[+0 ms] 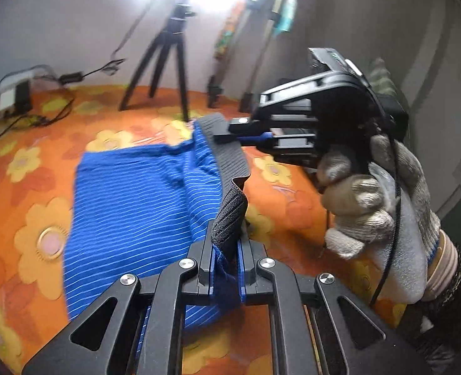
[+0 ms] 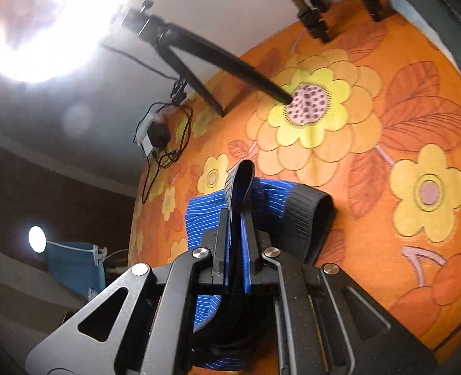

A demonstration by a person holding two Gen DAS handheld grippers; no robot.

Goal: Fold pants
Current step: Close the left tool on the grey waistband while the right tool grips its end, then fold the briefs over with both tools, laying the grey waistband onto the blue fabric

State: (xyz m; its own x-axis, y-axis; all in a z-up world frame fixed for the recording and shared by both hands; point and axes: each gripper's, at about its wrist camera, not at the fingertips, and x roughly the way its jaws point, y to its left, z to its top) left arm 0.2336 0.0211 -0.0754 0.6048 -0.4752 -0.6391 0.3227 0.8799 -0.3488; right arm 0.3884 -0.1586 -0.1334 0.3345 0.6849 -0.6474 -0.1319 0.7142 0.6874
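Left tongs (image 1: 227,250): clenched on the dark ribbed waistband (image 1: 230,168) at its near end, fabric pinched between the blue pads.
Right tongs (image 2: 237,218): clenched on the far end of that waistband; a loop of the band stands up past the fingertips.
Pants (image 1: 136,206): blue with thin pale stripes, lying on the orange floral bedsheet (image 1: 27,162), waistband edge lifted off it between the two tongs.
Gloved hand (image 1: 374,200): grey knit glove wrapped round the right tool's handle.
Tripod (image 1: 167,59): black, standing on the sheet well beyond the pants.
Cables and box (image 1: 14,97): far left, by the wall.
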